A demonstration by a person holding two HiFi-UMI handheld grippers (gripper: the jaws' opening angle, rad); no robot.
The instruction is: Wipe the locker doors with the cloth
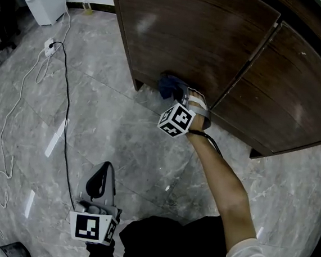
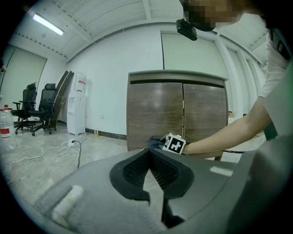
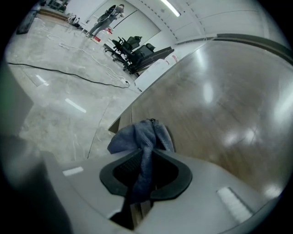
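Observation:
A dark wooden locker stands on the marble floor; its left door [image 1: 203, 39] and right door [image 1: 288, 92] are both closed. My right gripper [image 1: 174, 91] is shut on a blue cloth [image 1: 167, 86] and holds it against the lower edge of the left door. In the right gripper view the cloth [image 3: 143, 137] hangs bunched between the jaws [image 3: 145, 157], close to the glossy door [image 3: 215, 114]. My left gripper [image 1: 102, 177] hangs low over the floor, away from the locker, shut with nothing in it. From the left gripper view the jaws [image 2: 149, 153] point at the locker [image 2: 178, 114].
A black cable [image 1: 67, 99] runs across the floor to a power strip [image 1: 50, 45]. A white water dispenser [image 2: 77, 109] stands by the wall, with office chairs [image 2: 36, 109] further left. The locker rests on short feet [image 1: 137, 85].

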